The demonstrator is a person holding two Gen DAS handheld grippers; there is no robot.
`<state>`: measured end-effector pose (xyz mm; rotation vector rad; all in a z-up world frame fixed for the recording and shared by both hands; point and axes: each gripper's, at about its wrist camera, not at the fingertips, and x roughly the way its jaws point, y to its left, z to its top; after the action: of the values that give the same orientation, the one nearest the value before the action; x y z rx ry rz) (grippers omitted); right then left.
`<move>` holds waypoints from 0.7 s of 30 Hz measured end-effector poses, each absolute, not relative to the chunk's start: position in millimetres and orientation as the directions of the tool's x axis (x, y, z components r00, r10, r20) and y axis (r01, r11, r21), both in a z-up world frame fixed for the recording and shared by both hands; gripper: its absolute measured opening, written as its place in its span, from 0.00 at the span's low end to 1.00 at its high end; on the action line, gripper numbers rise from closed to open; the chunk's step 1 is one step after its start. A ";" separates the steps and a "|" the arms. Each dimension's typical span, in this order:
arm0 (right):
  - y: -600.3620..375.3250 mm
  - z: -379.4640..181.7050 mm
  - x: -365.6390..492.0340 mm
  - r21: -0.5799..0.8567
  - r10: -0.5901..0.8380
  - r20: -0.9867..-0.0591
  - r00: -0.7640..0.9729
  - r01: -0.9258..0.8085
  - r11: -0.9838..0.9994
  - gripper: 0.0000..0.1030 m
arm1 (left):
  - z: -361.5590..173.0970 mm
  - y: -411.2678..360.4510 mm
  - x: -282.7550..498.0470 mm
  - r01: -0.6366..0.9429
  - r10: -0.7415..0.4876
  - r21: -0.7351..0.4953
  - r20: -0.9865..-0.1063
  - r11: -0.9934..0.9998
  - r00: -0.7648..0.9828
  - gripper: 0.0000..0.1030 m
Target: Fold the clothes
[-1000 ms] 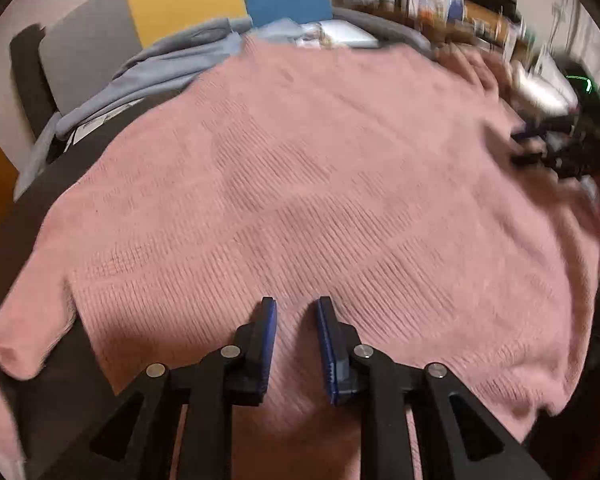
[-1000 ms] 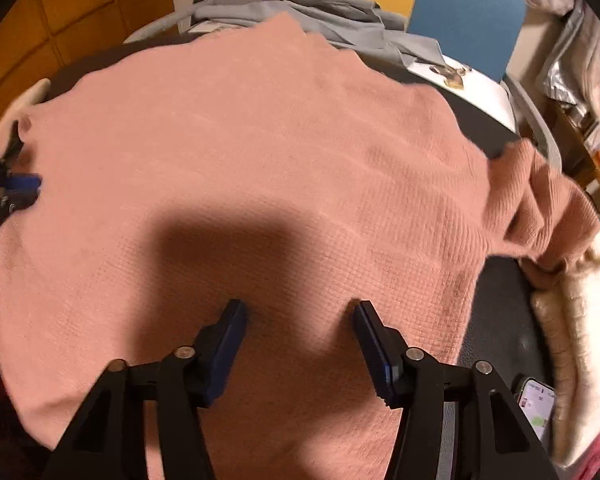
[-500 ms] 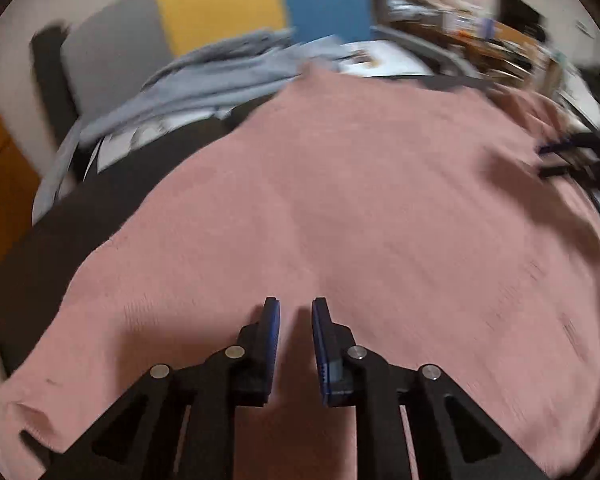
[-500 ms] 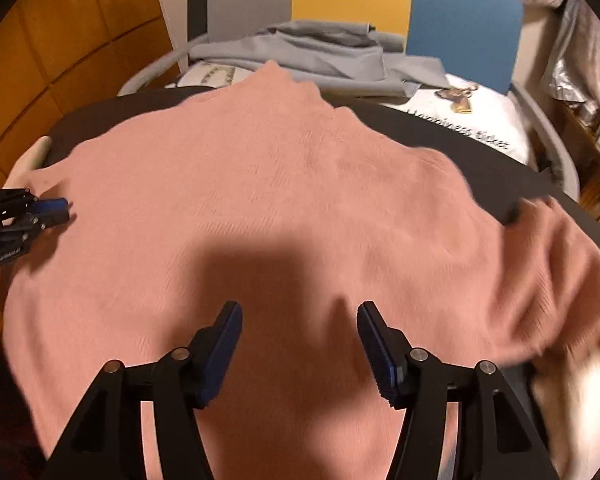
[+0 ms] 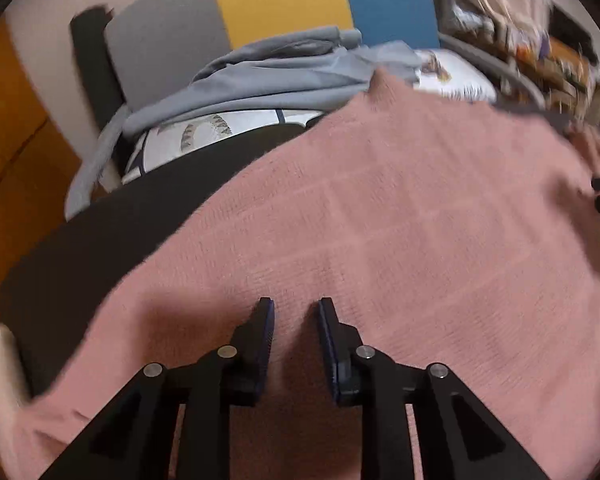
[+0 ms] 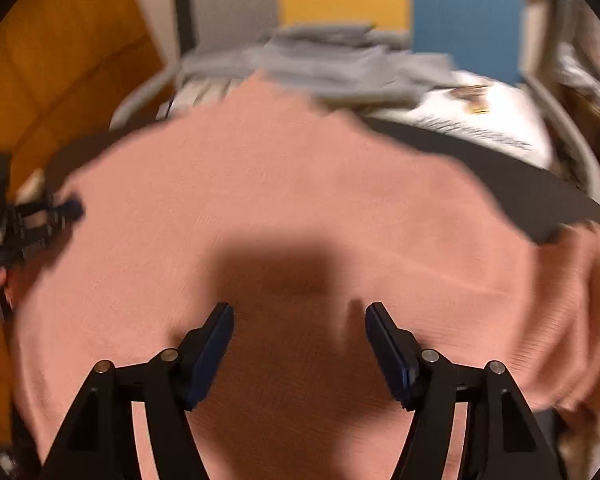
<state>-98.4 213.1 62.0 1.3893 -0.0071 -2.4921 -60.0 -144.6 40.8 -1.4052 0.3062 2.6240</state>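
Pink knitted sweater (image 5: pixel 400 216), spread flat and face-up over a dark table (image 5: pixel 100 232), covering most of it. The knit shows a fine ribbed weave with faint straight crease lines crossing the middle. In the left wrist view the bare table edge runs from 8 o'clock up toward 12 o'clock beside the sweater's border. In the right wrist view the sweater (image 6: pixel 300 184) fills the centre; a bunched fold, possibly a sleeve, lies rumpled at 3 to 4 o'clock.
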 end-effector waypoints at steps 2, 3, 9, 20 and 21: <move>247.5 74.4 -90.7 0.133 -0.195 -0.825 -0.530 0.153 -0.979 0.65 | 43.9 -135.4 -55.1 -0.217 0.090 0.037 -0.832 -0.975 -0.547 0.22; 261.3 81.7 -82.7 0.108 -0.150 -0.825 -0.544 0.108 -0.988 0.64 | 44.0 -126.3 -55.3 -0.220 0.108 0.017 -0.832 -0.975 -0.545 0.22; 361.3 122.5 -38.8 -0.086 0.131 -0.797 -0.589 -0.104 -0.991 0.64 | 41.0 -66.7 -48.0 -0.276 0.195 -0.041 -0.807 -0.960 -0.558 0.22; 345.7 75.4 -48.2 -0.203 0.166 -0.847 -0.504 0.019 -0.979 0.58 | 23.6 -56.0 -36.2 -0.269 0.206 -0.040 -0.754 -0.962 -0.624 0.22; 343.8 65.2 -54.3 -0.247 0.205 -0.846 -0.492 0.022 -0.969 0.55 | 23.2 -56.2 -37.5 -0.269 0.207 -0.041 -0.753 -0.962 -0.624 0.22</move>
<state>-54.3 343.8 65.2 1.6304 0.3685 -2.7852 -37.5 -56.2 23.2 -1.1980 0.1095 2.6126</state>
